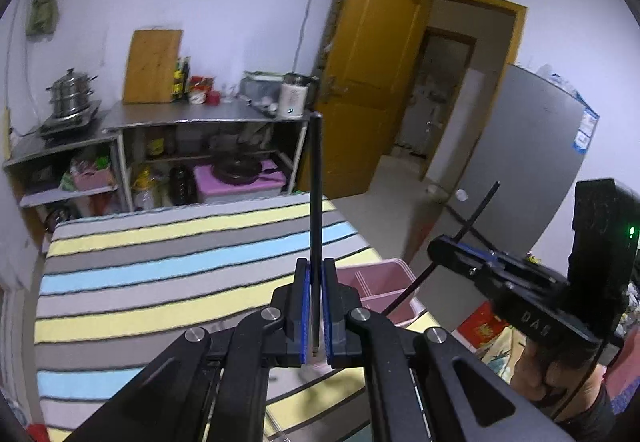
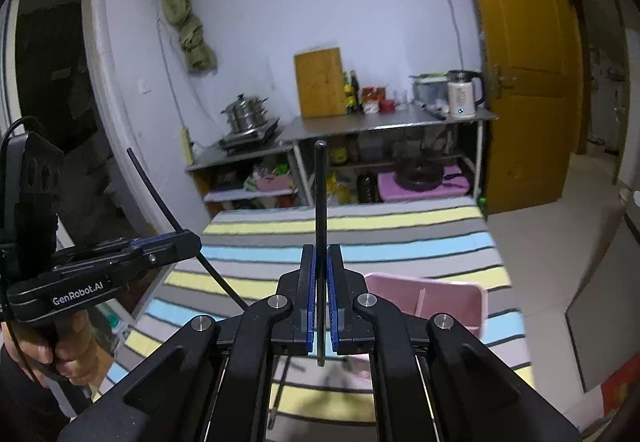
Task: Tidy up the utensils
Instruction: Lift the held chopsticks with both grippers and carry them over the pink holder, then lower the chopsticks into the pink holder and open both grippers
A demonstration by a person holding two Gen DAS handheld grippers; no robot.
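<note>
The left gripper [image 1: 315, 274] fills the bottom of its own view, its blue-lined jaws drawn narrow and clamped on a thin black chopstick [image 1: 316, 201]. That stick stands nearly upright between the pads, its upper end rising past the far edge of the table and its lower end showing just below the jaws. In the right wrist view the right gripper [image 2: 321, 262] is likewise pinched tight on a second black chopstick [image 2: 320, 197], also close to vertical, with a short length hanging beneath the pads.

Each tool shows in the other's camera. From the left wrist, the right gripper [image 1: 442, 246] sits at the right edge with its stick slanting through it, a hand [image 1: 556, 366] wrapped round its handle. From the right wrist, the left gripper [image 2: 188, 242] appears at the left edge, its stick angled across it, a hand [image 2: 68, 346] gripping below.

Just beyond the jaws, a pink divided organizer box [image 2: 468, 298] rests on the striped tablecloth [image 1: 160, 262], near the table's right side. Both sticks are held above the cloth, apart from the box.

Farther back stand steel shelves [image 1: 200, 117] carrying a steamer pot [image 1: 72, 93], a wooden cutting board [image 1: 152, 65], and a white kettle [image 2: 462, 93]. A yellow door [image 1: 372, 73] stands open at the right.
</note>
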